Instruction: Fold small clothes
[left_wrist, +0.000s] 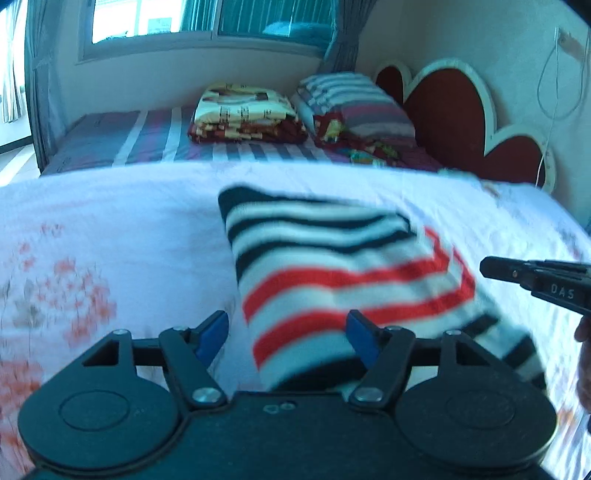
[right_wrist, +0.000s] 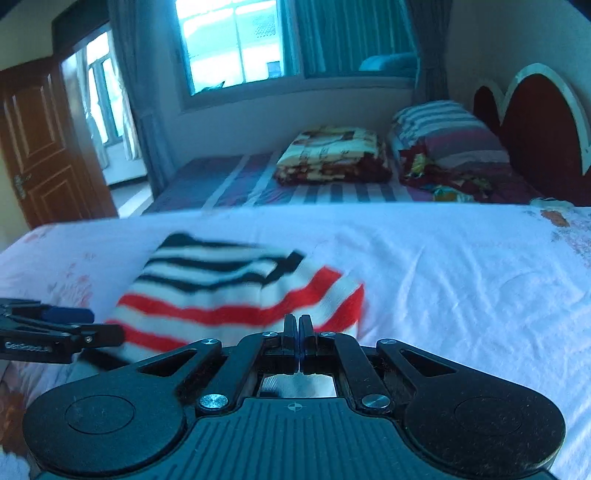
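- We work over a bed (left_wrist: 110, 206) under a white floral sheet (right_wrist: 443, 277), a broad soft surface that suits laying a garment out flat.
- Beyond it lies a second bed with a striped cover (left_wrist: 147, 136); its folded patterned blanket (left_wrist: 243, 110) and striped pillow (left_wrist: 354, 103) sit well apart from our work, against the red heart-shaped headboard (left_wrist: 450, 107).
- The task's thing, the striped garment (left_wrist: 332, 269), lies on the white sheet between our two tools. It looks already doubled over, a black-and-white panel resting on red-and-white stripes. Motion blur hides the exact edges.
- Our left gripper (left_wrist: 286, 336) hangs low at the garment's near edge, blue-padded fingers (left_wrist: 212, 332) spread wide with cloth showing between them. They grip nothing, by our reading; the spread suits releasing or lining up on the edge.
- Our right gripper (right_wrist: 297, 328) has its fingers pressed together at the garment's right margin. We cannot tell whether any thin cloth is pinched; none shows between the pads.
- From the left view the right tool sits just beside the red-striped corner, apart from it.
- We judge the fold largely made, with perhaps one more fold or a tidy-up left.
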